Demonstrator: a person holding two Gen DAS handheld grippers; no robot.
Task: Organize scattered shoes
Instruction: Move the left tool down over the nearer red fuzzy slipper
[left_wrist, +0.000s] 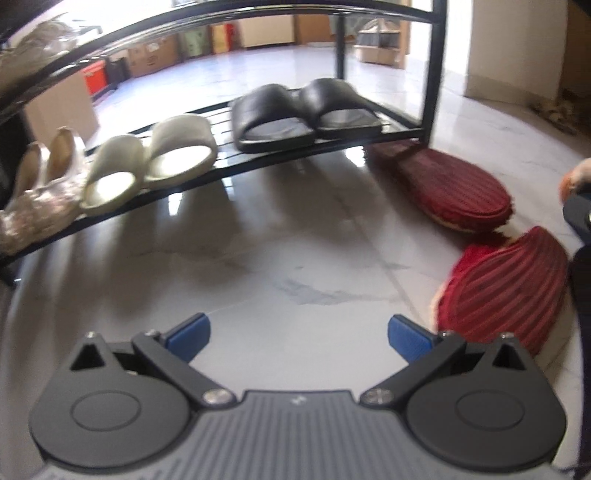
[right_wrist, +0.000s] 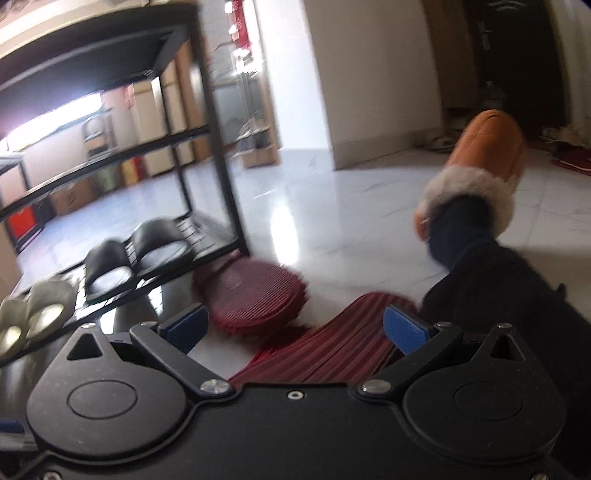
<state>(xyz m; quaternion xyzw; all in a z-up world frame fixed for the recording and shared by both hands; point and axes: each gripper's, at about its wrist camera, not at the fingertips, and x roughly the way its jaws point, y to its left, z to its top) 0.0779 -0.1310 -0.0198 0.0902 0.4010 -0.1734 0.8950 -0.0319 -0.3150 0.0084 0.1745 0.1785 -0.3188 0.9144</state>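
With both jaws spread, the near red slipper (right_wrist: 332, 347) could be pinched poorly by the right gripper (right_wrist: 295, 328) and dropped before the rack (left_wrist: 332, 144) is reached.

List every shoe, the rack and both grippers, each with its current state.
Black slides: paired on rack.
White slides: paired on rack.
Glittery flats: on rack.
Red slippers: loose on floor.
Shoe rack: upright.
Left gripper: open, empty.
Right gripper: open above a red slipper.
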